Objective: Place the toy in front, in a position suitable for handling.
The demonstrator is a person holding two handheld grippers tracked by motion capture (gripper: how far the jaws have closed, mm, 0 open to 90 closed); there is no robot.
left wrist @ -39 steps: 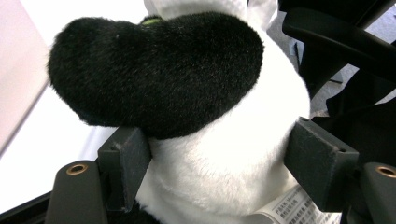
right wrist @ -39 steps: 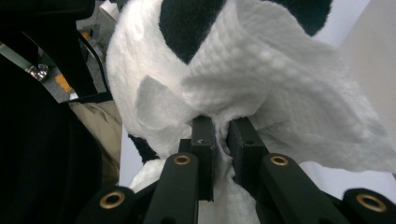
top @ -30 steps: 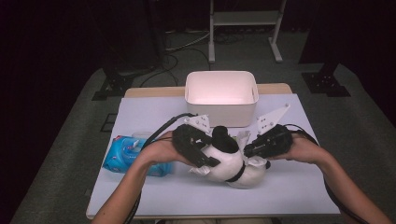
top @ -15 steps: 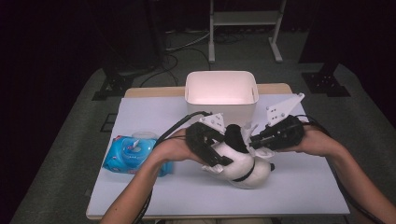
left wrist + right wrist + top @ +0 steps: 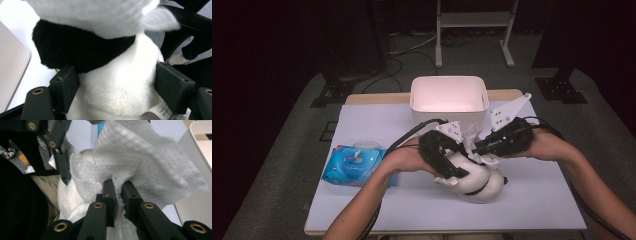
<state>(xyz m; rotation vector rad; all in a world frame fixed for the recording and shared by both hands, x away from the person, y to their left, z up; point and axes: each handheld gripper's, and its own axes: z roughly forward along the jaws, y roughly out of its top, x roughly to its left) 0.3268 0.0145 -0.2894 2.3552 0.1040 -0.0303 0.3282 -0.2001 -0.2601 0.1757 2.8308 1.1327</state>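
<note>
A white plush toy with a black band (image 5: 479, 185) lies tilted on the table's near middle. My left gripper (image 5: 453, 172) is shut on its body; its pads (image 5: 65, 80) press into the white fur (image 5: 120, 95) from both sides, and its jaws have just been opening slightly with the toy still between them. My right gripper (image 5: 477, 148) comes in from the right, just above the toy. It is shut on a crumpled white wipe (image 5: 150, 162), pinched between its fingertips (image 5: 119, 192). The wipe (image 5: 486, 159) rests against the top of the toy.
A white bin (image 5: 448, 80) stands at the back middle of the table, just beyond both grippers. A blue pack of wet wipes (image 5: 354, 165) lies at the left. The white table top (image 5: 532, 205) extends to the right and front. Cables trail from both grippers.
Both hands and the plush toy have shifted a little to the right. The right gripper has risen with the wipe still in it.
</note>
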